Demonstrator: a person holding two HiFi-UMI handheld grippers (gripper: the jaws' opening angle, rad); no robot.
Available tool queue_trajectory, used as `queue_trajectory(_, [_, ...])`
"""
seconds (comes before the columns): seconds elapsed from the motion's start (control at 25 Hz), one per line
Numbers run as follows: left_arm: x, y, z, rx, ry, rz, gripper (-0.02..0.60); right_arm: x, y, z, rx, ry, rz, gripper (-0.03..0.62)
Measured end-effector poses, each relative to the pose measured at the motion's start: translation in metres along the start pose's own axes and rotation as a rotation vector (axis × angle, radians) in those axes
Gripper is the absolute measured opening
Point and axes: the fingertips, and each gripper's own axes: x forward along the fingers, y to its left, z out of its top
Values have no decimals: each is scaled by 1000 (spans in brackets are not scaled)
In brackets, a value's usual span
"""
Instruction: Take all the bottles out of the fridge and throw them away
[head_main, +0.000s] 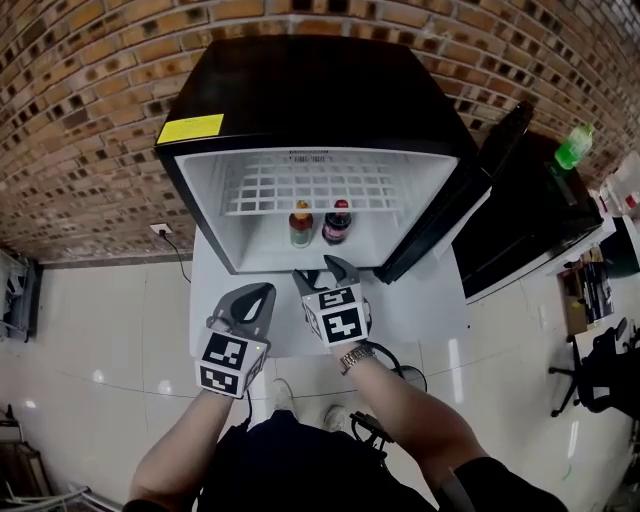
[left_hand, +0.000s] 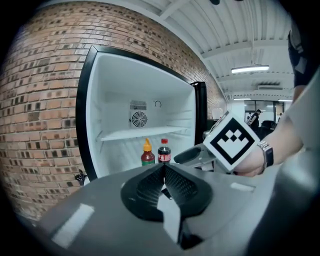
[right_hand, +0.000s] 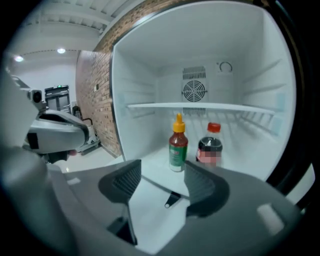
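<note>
Head view: a black fridge (head_main: 300, 90) stands open against a brick wall, its door swung out to the right.
Left claw (head_main: 258, 298): out in front of the fridge, lower left of the opening; jaws pressed together with nothing in them.
Sauce bottle (head_main: 301, 224): orange cap, upright on the fridge floor under the wire shelf (head_main: 310, 185).
Right claw (head_main: 325, 270): at the fridge mouth, jaws spread apart and empty, short of both bottles.
Cola bottle (head_main: 337, 222): red cap, upright just right of the sauce.
Green bottle (head_main: 574, 147): far right on a dark surface, well apart.
</note>
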Motion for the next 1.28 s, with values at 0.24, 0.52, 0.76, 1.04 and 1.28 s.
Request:
queue_trajectory(0.24, [15,22,-4,9,17,-35,3,45,-10,6,25,31,-41,259])
queue_trajectory(0.52, [25,42,-12,13,41,-57,3,90,-23,9,45,72,-81,291])
queue_trajectory(0.76, [28,49,-24,20,68,-79,4,118,-35,10,64,97,-128,293])
queue_trajectory(1.04, [31,57,-29,16,79,-85,3,134,-46,13,37,110,-184,291])
queue_trajectory(1.28, [28,61,-33,15,85,-82,3,134,-48,12,26,111,-219,274])
